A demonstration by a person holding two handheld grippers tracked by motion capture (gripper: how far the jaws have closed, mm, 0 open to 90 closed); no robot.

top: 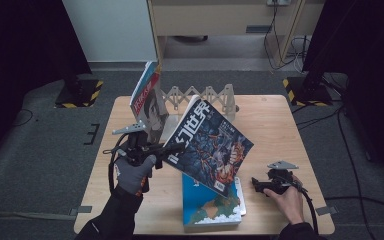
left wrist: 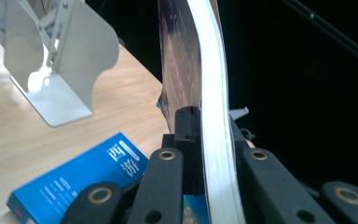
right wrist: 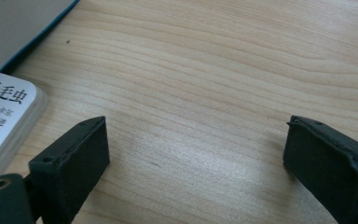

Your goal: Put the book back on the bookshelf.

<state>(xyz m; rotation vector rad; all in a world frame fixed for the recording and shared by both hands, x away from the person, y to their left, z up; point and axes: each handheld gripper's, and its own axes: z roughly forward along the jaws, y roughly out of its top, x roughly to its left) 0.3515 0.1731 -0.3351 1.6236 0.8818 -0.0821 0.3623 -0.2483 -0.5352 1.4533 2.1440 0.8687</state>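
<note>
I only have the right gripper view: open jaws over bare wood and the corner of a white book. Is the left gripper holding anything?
Observer: Yes. The left gripper is shut on a dark magazine, lifted off the table and tilted.
Operator: What part of it is clamped?
Observer: The left gripper view shows the pads on both sides of its page edge, near a corner.
Operator: What lies beneath it?
Observer: A blue book lies flat on the table, partly under the magazine.
Operator: Where could the magazine go?
Observer: Probably the white rack at the far edge, where one book already stands.
</note>
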